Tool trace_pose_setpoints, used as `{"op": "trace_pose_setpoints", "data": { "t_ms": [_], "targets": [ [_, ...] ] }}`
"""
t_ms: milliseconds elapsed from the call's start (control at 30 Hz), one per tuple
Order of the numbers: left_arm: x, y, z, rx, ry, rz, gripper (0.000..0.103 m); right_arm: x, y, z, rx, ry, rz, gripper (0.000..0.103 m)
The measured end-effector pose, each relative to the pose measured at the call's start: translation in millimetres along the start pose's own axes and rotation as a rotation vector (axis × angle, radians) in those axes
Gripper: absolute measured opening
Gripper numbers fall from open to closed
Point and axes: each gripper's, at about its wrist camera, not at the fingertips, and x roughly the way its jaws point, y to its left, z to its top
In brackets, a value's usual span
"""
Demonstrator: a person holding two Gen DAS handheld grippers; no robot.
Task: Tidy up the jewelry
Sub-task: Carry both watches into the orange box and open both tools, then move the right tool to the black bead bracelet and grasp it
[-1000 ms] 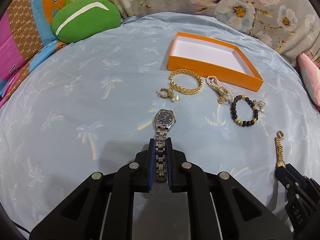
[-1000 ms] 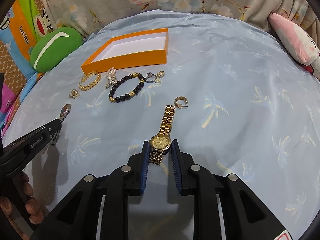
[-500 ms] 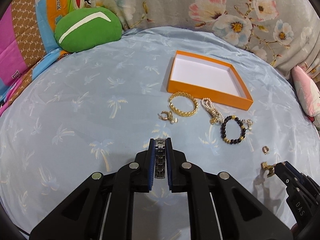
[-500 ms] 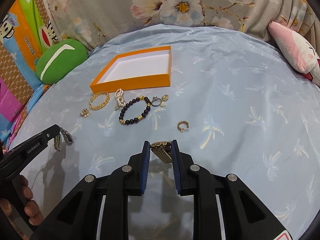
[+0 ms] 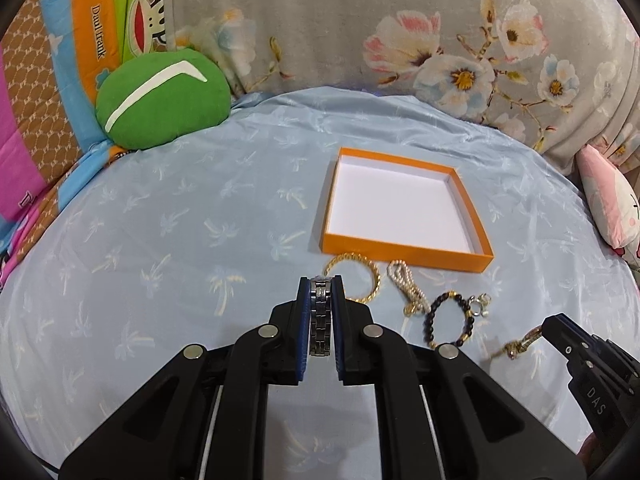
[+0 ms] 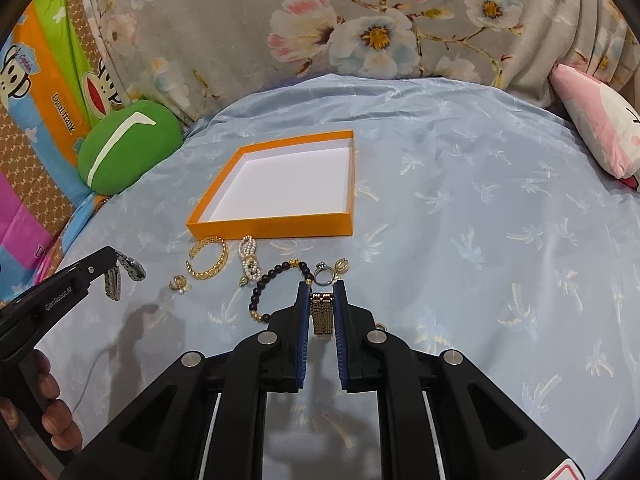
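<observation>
The left gripper [image 5: 321, 292] has its blue-padded fingers [image 5: 304, 312] clamped narrow on the steel link band of a silver wristwatch [image 5: 321, 320], which hangs clear of the bed. The right gripper [image 6: 322, 298] has just been closing its fingers [image 6: 304, 316]; between them sits the gold link band of a gold wristwatch [image 6: 322, 314], pinched and lifted.

Just beyond the right fingers lie a black bead bracelet [image 6: 276, 286], a silver ring [image 6: 323, 275] and a small gold earring [image 6: 342, 266]. Left of those rest a pearl strand [image 6: 250, 264], a gold chain bangle [image 6: 208, 262] and a gold pearl earring [image 6: 179, 282]. Farther ahead on the pale blue palm-print bedsheet [image 6: 480, 240] stands the shallow orange box [image 6: 276, 228] with a white floor.
</observation>
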Motion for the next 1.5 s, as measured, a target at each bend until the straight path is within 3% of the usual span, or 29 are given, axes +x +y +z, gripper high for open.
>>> {"op": "trace_pose_setpoints", "data": {
  "t_ms": [267,567,800,867,1033,1433,1500],
  "targets": [
    [24,-10,47,0.012,-0.008,-0.019,0.009,23,12,59,-0.038,-0.042,0.014,0.011],
    [82,-34,120,0.05,-0.035,-0.02,0.009,96,26,144,-0.055,-0.062,0.048,0.011],
    [141,-61,168,0.088,-0.081,-0.038,0.009,156,22,186,-0.018,-0.079,0.051,0.011],
    [163,-66,170,0.099,-0.07,-0.033,0.009,180,17,187,-0.008,-0.039,0.035,0.011],
    [213,-64,147,0.125,0.046,0.003,0.01,212,8,164,-0.019,0.085,0.008,0.011],
    [209,-38,84,0.146,0.153,-0.023,0.011,196,8,102,-0.08,0.197,-0.037,0.013],
    [203,-36,76,0.166,0.14,-0.032,0.012,191,9,96,-0.092,0.196,-0.036,0.014]
  ]
}}
